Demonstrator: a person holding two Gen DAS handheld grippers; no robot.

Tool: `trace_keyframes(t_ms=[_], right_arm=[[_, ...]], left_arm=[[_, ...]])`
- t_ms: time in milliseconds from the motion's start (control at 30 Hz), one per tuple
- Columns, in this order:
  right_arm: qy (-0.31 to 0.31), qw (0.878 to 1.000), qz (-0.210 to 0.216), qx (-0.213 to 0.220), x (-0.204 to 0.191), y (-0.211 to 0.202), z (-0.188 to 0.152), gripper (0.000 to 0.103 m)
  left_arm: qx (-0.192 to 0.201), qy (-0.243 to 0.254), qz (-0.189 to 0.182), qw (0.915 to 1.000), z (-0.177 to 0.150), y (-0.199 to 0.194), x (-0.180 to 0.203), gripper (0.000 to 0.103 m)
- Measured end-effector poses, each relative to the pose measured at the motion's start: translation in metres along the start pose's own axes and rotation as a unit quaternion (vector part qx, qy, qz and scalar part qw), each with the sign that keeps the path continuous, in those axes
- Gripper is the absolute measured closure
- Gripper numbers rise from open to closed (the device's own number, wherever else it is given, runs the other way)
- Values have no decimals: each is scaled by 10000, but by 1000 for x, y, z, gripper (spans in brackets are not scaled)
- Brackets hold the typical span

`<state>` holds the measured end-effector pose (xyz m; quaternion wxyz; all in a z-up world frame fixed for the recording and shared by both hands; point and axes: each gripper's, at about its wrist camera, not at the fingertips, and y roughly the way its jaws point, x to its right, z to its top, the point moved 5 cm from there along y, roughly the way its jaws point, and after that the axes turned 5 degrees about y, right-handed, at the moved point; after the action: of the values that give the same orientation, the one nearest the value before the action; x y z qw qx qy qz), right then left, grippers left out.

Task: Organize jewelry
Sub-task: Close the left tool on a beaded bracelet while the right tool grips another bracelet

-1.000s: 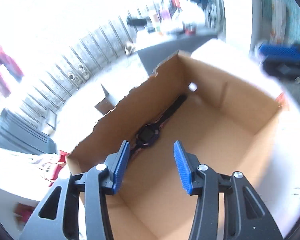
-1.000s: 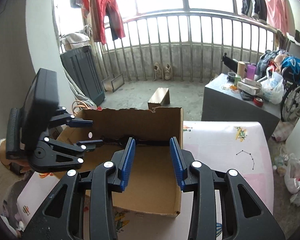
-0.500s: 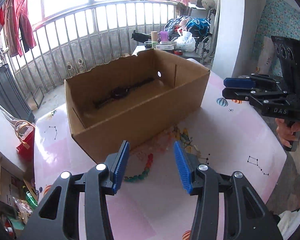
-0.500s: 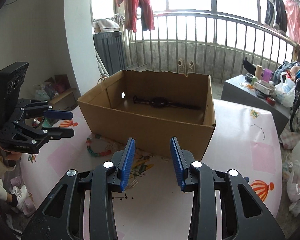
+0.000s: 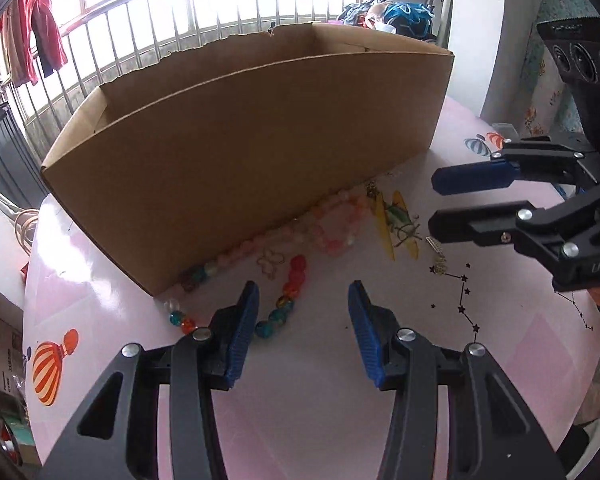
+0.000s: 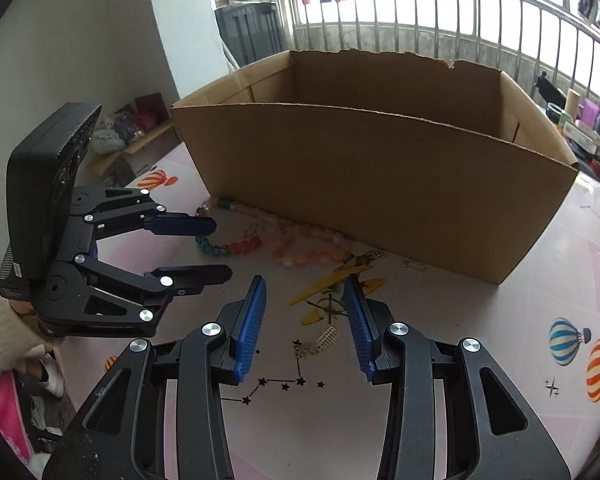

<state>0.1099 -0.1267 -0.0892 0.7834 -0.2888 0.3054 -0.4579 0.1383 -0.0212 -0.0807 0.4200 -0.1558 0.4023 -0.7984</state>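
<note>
A large open cardboard box (image 5: 252,152) stands on the pink table; its inside is hidden from both views. Along its near wall lie a multicoloured bead necklace (image 5: 288,296), a pale pink bead bracelet (image 5: 336,224), a small gold charm (image 5: 270,260) and a small gold earring (image 5: 436,252). My left gripper (image 5: 302,332) is open and empty, low over the coloured beads. My right gripper (image 6: 304,316) is open and empty, just before the earring (image 6: 326,338). The necklace (image 6: 228,246) and bracelet (image 6: 304,248) also show in the right wrist view, as does the box (image 6: 380,176).
The pink tablecloth (image 5: 300,420) has printed balloons, star lines and a yellow insect picture (image 6: 332,296). A balcony railing (image 6: 420,12), hanging clothes and a cluttered grey cabinet stand behind the box. The table edge is close on the left side.
Both grippers have pulled back out of the box and come down low over the table in front of it. The jewelry by the box wall is now close before the fingers.
</note>
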Motion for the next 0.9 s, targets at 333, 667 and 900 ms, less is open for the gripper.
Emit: trace_keyframes(t_ms=[333, 667, 900], right_arm=[[-52, 9998, -159, -106, -1, 16, 10, 63], [-412, 9987, -239, -196, -9, 37, 18, 60], [-1245, 9907, -343, -430, -29, 62, 15, 60]], left_arm=[[-6, -298, 116, 9995, -13, 5, -11, 93], [113, -693, -107, 9975, -23, 8, -21, 94], [208, -1196, -536, 9912, -40, 8, -41, 94]])
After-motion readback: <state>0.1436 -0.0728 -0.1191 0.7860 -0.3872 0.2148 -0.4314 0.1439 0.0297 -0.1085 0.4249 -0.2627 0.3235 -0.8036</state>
